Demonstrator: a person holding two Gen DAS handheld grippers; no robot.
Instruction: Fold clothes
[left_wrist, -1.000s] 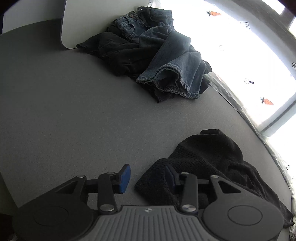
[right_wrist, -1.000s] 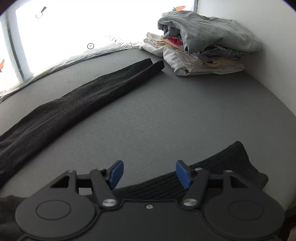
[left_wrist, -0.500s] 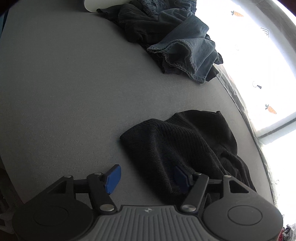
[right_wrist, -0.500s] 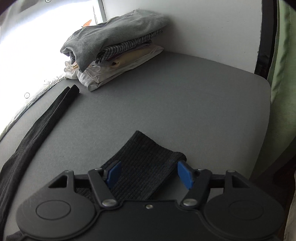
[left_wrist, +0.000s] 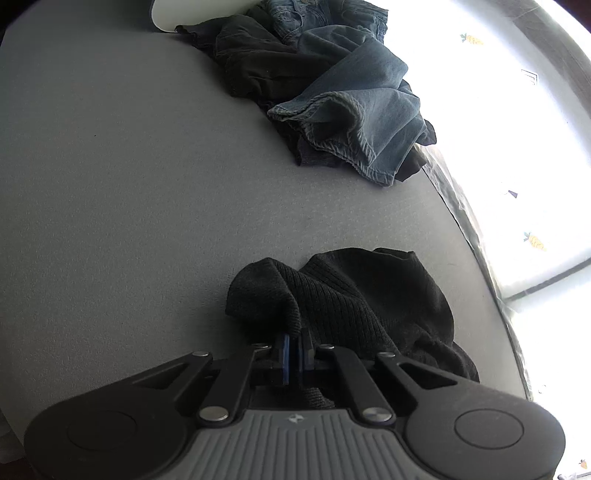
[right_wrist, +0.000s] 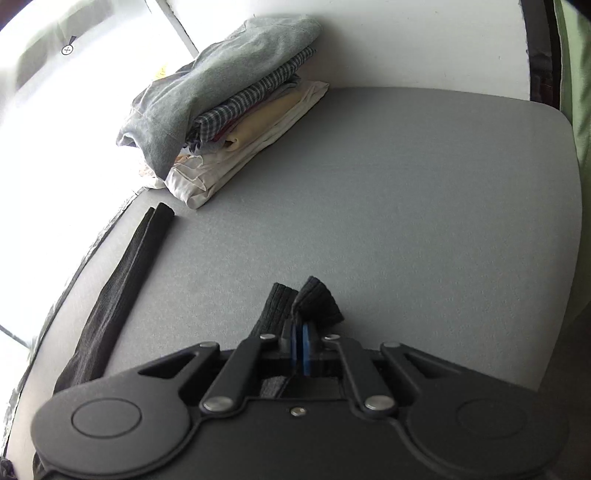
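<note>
Both grippers clamped on black knit garment, grey table.

Left gripper (left_wrist: 294, 349) pinches a bunched edge of the black knit garment (left_wrist: 369, 295), blue pads together on the fabric; rest of it heaped just ahead on the grey table (left_wrist: 129, 184). Right gripper (right_wrist: 301, 341) is closed on a ribbed end of the same knit (right_wrist: 314, 299); a long strip runs along the table's left edge. Jeans pile (left_wrist: 351, 103) far side; folded stack (right_wrist: 229, 107) by the wall.

No readable text anywhere. Only small carrot prints (left_wrist: 535, 240) and a circled-cross mark (right_wrist: 67, 49) on bright window covering (left_wrist: 498, 129); tiny emblem on left gripper (left_wrist: 294, 350) body, illegible.
</note>
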